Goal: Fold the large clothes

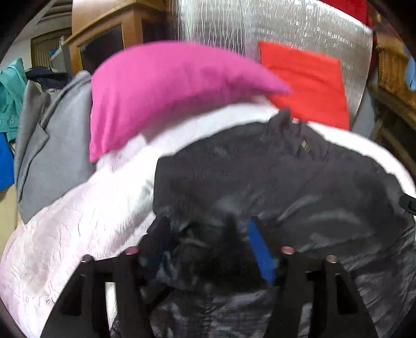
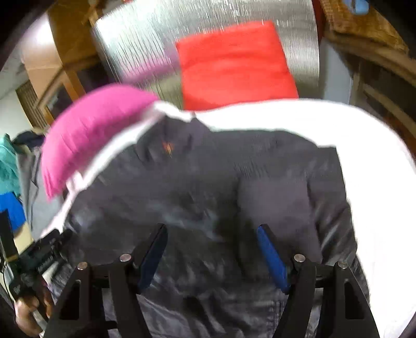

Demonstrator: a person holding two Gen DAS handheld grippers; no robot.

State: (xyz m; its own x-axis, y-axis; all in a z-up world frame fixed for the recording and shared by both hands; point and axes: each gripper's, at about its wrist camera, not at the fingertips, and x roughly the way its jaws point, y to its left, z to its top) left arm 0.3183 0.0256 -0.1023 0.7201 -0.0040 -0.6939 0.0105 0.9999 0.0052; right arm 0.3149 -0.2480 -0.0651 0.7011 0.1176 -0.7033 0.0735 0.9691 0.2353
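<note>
A dark grey jacket lies spread on a white sheet; in the right wrist view the jacket shows a small orange mark near its collar. My left gripper hovers low over the jacket's near part. Its jaws stand apart, a rumpled bunch of the dark cloth rises between them, and the pads do not press on it. My right gripper is open over the jacket, with nothing gripped. The left gripper also shows at the lower left of the right wrist view, held by a hand.
A pink pillow and a red pillow lie at the far end against a silvery headboard. A grey garment and a teal one lie at the left. A wooden cabinet stands behind.
</note>
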